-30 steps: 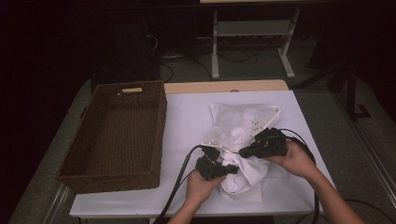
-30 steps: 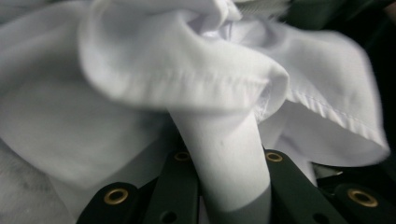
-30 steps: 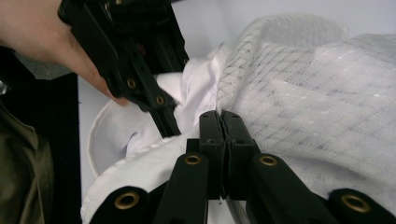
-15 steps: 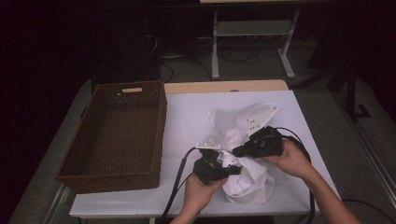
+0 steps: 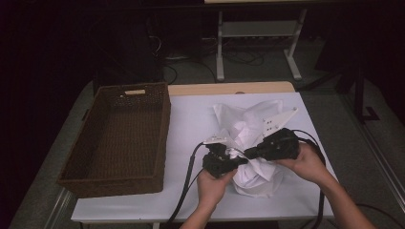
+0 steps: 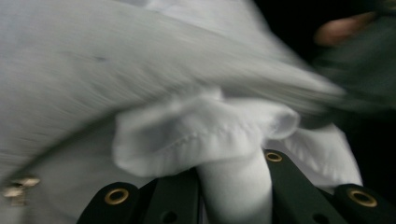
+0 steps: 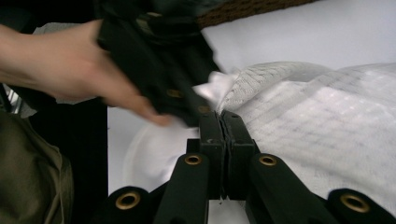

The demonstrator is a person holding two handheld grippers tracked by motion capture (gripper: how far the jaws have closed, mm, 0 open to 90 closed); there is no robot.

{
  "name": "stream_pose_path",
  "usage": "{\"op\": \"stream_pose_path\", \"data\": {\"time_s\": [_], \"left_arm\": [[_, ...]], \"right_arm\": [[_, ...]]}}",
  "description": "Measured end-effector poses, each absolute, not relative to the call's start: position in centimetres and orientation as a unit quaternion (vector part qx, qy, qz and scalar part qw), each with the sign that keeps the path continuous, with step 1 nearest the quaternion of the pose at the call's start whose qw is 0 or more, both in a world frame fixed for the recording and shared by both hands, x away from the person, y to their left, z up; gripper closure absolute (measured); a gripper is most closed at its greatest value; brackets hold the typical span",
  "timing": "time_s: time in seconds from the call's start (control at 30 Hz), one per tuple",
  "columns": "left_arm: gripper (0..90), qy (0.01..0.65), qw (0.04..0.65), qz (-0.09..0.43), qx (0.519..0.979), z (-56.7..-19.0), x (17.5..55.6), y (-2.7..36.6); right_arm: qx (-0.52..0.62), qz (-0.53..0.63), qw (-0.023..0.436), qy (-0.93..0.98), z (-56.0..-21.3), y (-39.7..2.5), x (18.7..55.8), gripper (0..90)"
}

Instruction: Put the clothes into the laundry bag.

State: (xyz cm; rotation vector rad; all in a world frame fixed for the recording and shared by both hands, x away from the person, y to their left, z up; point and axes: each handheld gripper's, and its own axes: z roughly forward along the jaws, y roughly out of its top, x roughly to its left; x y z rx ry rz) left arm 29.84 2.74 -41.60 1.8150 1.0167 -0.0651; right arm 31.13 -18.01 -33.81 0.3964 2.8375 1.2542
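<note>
Cloth (image 5: 253, 143) is bunched up between both grippers. Left gripper (image 5: 237, 161) is clamped on a fold, right gripper (image 5: 250, 153) pinched on an edge just beside it. Basket (image 5: 119, 136) sits off past the left one.

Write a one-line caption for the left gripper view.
Left claw shut on a bunched fold of white cloth.

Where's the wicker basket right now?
In the high view, the wicker basket sits on the table's left side, apart from the white garment to its right.
</note>
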Motion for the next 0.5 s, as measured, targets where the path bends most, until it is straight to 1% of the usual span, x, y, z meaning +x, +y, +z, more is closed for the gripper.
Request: {"op": "stream_pose_path", "data": {"time_s": [0.03, 0.07, 0.13, 0.2, 0.23, 0.3, 0.37, 0.43, 0.47, 0.5], "left_arm": [[83.2, 0.435, 0.499, -0.028, 0.749, -42.2, 30.5, 2.9], [83.1, 0.450, 0.499, -0.044, 0.739, -42.9, 31.2, 3.1], [82.5, 0.458, 0.501, -0.058, 0.732, -43.5, 31.7, 3.3], [80.9, 0.445, 0.494, -0.051, 0.745, -43.3, 31.3, 3.2], [78.6, 0.438, 0.484, -0.050, 0.756, -43.3, 31.1, 3.2], [69.4, 0.425, 0.471, -0.054, 0.771, -43.2, 30.5, 3.5], [56.7, 0.418, 0.464, -0.063, 0.778, -43.2, 30.0, 4.2], [48.3, 0.406, 0.456, -0.074, 0.788, -42.9, 29.3, 4.9], [46.0, 0.404, 0.450, -0.074, 0.793, -42.8, 29.0, 5.2], [42.0, 0.398, 0.457, -0.075, 0.792, -42.7, 28.5, 5.6]], "right_arm": [[0.128, 0.398, 0.005, 0.908, -34.0, -18.0, 31.2, 87.9], [0.129, 0.394, 0.006, 0.910, -34.2, -17.9, 31.2, 87.9], [0.138, 0.382, 0.008, 0.914, -34.9, -18.1, 31.7, 87.9], [0.155, 0.366, 0.000, 0.917, -36.0, -18.4, 32.4, 87.9], [0.160, 0.356, 0.000, 0.921, -36.5, -18.6, 32.8, 87.9], [0.171, 0.354, -0.009, 0.920, -37.3, -18.9, 33.1, 87.9], [0.172, 0.362, -0.011, 0.916, -37.4, -19.2, 33.2, 87.9], [0.172, 0.363, -0.008, 0.916, -37.3, -19.2, 33.1, 87.9], [0.170, 0.365, -0.006, 0.915, -37.2, -19.2, 33.0, 87.8], [0.170, 0.366, -0.003, 0.915, -37.1, -19.2, 33.0, 87.8]]}}
